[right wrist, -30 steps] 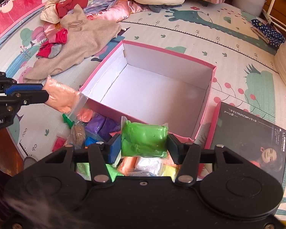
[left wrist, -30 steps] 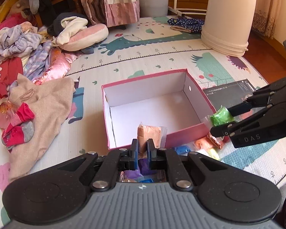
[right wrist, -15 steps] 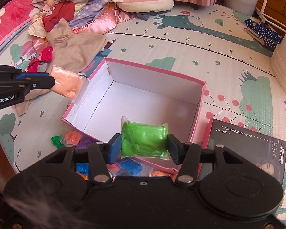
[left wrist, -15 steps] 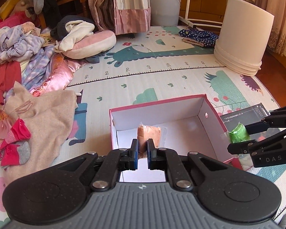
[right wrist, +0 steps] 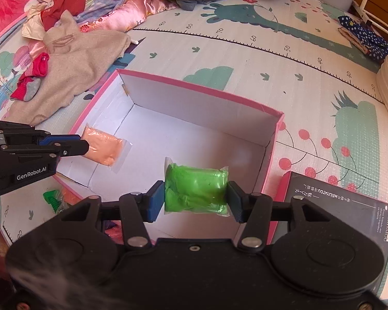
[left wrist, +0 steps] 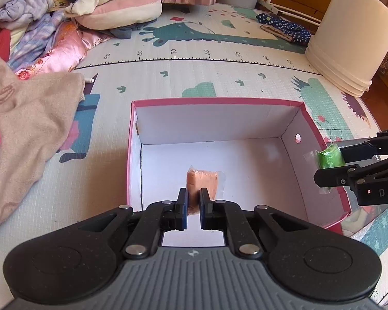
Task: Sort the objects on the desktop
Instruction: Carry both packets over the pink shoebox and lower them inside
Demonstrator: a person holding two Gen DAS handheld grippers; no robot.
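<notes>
A pink box with a white inside (left wrist: 214,101) (right wrist: 199,87) stands open on the play mat. My left gripper (left wrist: 193,201) is shut on an orange clay packet (left wrist: 201,180) (right wrist: 102,148) and holds it over the box's near left part. My right gripper (right wrist: 196,197) is shut on a green clay packet (right wrist: 195,190) (left wrist: 329,156) and holds it over the box's right side. More clay packets (right wrist: 51,197) lie on the mat outside the box's near wall, mostly hidden by the grippers.
A black booklet (right wrist: 349,206) lies right of the box. A beige sweater (left wrist: 25,118) and a heap of clothes (left wrist: 25,20) lie to the left. A white bucket (left wrist: 349,38) stands at the far right.
Both grippers have moved forward from above the packets on the mat to above the box, each still holding its packet.
</notes>
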